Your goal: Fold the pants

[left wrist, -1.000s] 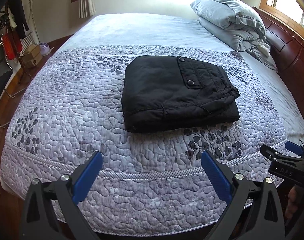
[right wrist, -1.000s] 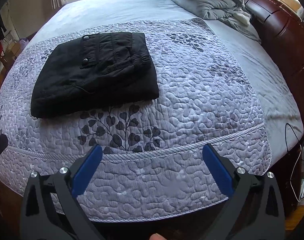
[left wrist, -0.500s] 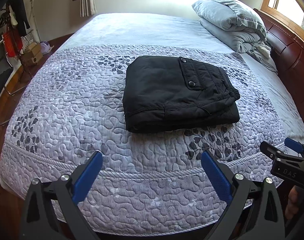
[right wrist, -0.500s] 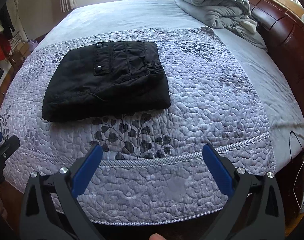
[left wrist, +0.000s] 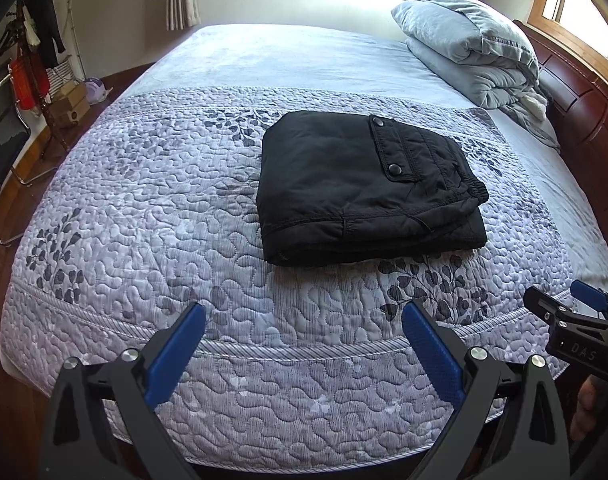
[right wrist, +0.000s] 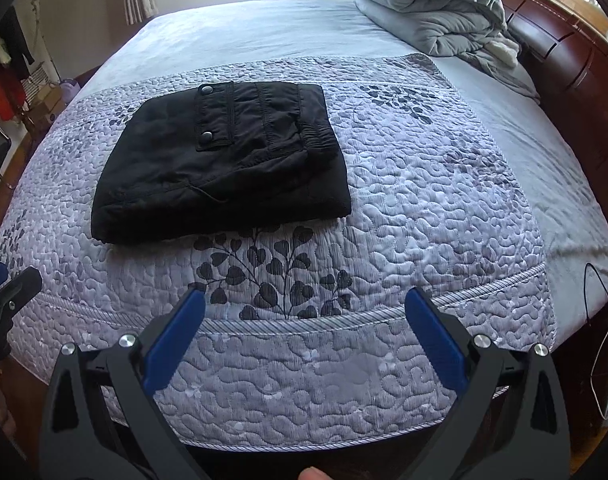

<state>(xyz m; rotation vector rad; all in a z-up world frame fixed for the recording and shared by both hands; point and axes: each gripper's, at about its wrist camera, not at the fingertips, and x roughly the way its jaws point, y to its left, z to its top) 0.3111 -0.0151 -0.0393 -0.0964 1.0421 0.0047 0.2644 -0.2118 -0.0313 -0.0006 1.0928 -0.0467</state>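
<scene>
Item: black pants [left wrist: 368, 188], folded into a compact rectangle, snap pocket flap on top, lying flat on my quilted bedspread [left wrist: 151, 216] mid-bed. Item: my left gripper [left wrist: 304, 350], blue pads spread wide, holding nothing, hanging over the near bed edge, well apart from the pants. Item: my right gripper [right wrist: 304, 344], likewise spread and empty, beside the left. Item: grey duvet [right wrist: 432, 12], bundled by the wooden headboard [right wrist: 572, 64].

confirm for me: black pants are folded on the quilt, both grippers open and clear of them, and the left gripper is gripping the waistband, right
Not quite. The left gripper grips nothing: the left wrist view shows its jaws open over the quilt, short of the folded black pants. The right gripper is likewise open and clear.
</scene>
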